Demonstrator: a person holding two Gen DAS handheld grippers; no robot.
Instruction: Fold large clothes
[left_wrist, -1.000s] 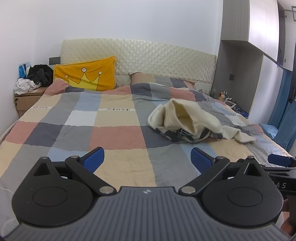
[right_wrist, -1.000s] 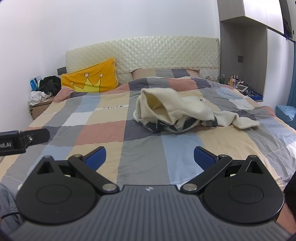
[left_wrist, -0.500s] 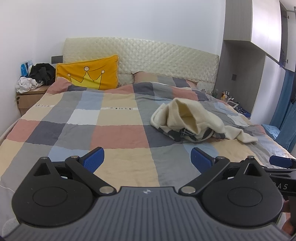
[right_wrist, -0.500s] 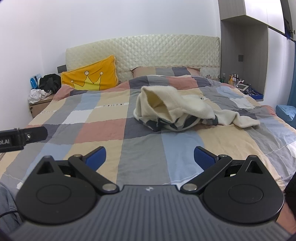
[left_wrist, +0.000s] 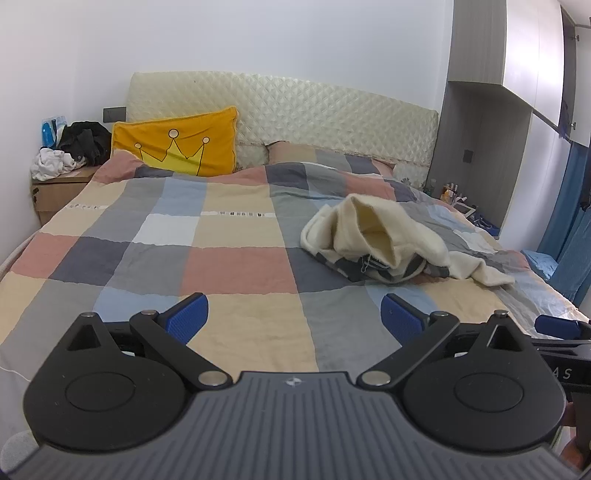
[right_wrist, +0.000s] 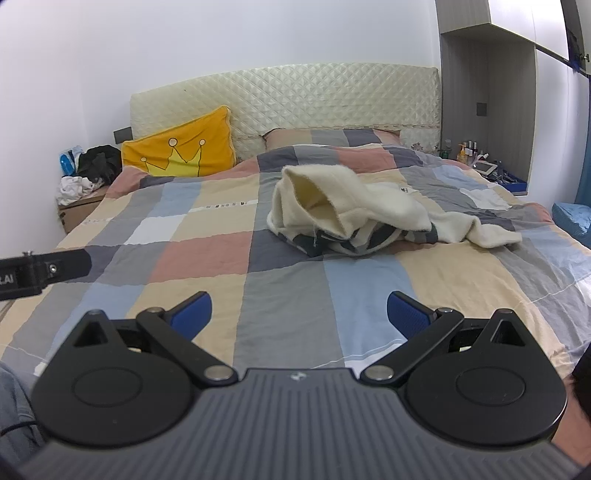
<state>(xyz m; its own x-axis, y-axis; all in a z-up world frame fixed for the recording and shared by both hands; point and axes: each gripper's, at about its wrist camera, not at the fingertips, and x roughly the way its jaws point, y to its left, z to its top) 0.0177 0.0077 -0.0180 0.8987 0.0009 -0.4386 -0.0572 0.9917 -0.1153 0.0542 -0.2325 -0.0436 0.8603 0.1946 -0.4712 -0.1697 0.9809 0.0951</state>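
Folding has not begun: this looks like the approach. The garment (right_wrist: 354, 218) lies crumpled on the bed (right_wrist: 288, 317), right of middle, well ahead of both tongs. Left tongs (left_wrist: 294, 318) and right tongs (right_wrist: 299, 314) are released and empty. Next, reach in, grasp an edge and spread it flat.

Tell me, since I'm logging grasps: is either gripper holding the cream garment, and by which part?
Nothing is held. The left gripper and right gripper are both open, and the garment lies crumpled on the bed, apart from them.
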